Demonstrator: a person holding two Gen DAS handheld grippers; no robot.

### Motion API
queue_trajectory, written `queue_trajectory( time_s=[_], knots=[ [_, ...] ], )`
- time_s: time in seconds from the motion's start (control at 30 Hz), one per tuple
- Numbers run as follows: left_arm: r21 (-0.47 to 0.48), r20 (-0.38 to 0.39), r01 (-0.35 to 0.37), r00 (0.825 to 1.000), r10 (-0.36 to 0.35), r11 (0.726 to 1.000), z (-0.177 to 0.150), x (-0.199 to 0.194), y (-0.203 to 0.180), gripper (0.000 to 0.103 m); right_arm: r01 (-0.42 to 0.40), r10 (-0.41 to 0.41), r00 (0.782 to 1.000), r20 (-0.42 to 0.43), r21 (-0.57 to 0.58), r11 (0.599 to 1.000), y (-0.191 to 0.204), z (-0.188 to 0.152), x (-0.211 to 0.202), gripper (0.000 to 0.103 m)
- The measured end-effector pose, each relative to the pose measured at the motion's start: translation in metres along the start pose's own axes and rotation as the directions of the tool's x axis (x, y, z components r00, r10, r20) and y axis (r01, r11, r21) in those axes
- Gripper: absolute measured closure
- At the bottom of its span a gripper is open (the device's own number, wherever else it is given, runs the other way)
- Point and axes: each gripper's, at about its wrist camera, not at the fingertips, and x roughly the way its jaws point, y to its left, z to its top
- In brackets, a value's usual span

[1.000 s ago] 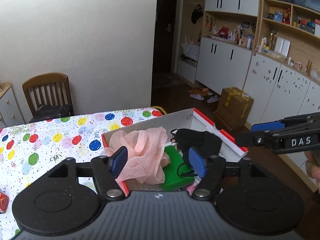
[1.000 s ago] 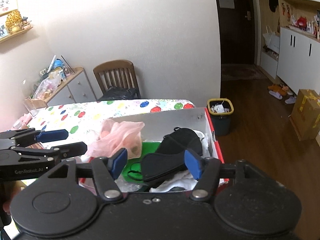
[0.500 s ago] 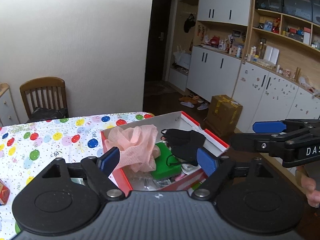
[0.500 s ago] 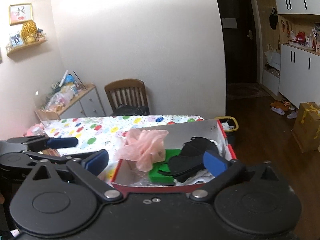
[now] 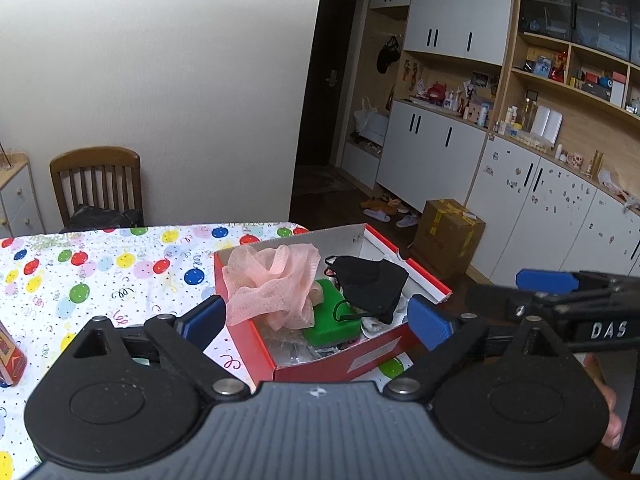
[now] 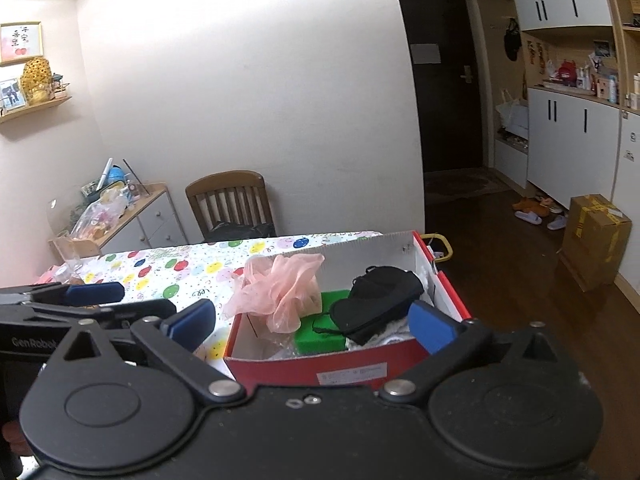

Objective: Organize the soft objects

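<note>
A red shoebox [image 5: 340, 364] stands on the table's right end. In it lie a pink mesh pouf [image 5: 272, 284], a black face mask [image 5: 372, 284] and a green block [image 5: 330, 316]. My left gripper [image 5: 316, 320] hangs in front of the box, jaws opening, nothing between them. My right gripper [image 6: 312, 322] is open and empty, also short of the box [image 6: 320, 364]. From there the pouf [image 6: 280, 292] is on the left and the mask [image 6: 380, 296] on the right. Each gripper shows in the other's view: right [image 5: 520, 292], left [image 6: 120, 300].
The table [image 5: 100, 280] has a balloon-print cloth. A red packet [image 5: 10, 356] lies at its left edge. A wooden chair [image 6: 230, 204] stands behind it, with a cluttered cabinet [image 6: 136, 216] to the left. A yellow-rimmed bin [image 6: 440, 244] and a cardboard carton [image 6: 592, 236] are on the floor.
Both grippers have drawn back from the box and their jaws have spread wider. The pouf and the mask, which lay between the pads, stay in the box.
</note>
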Motion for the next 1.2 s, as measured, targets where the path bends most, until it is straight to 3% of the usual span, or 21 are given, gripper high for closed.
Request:
queue_trajectory(
  time_s=[1.2],
  knots=[
    [0.002, -0.032, -0.014, 0.999, 0.014, 1.000, -0.0010, -0.0016, -0.0016, 0.005, 0.052, -0.052, 0.999, 0.001, -0.006, 0.999, 0.0098, -0.0095, -0.0033, 0.000]
  ],
)
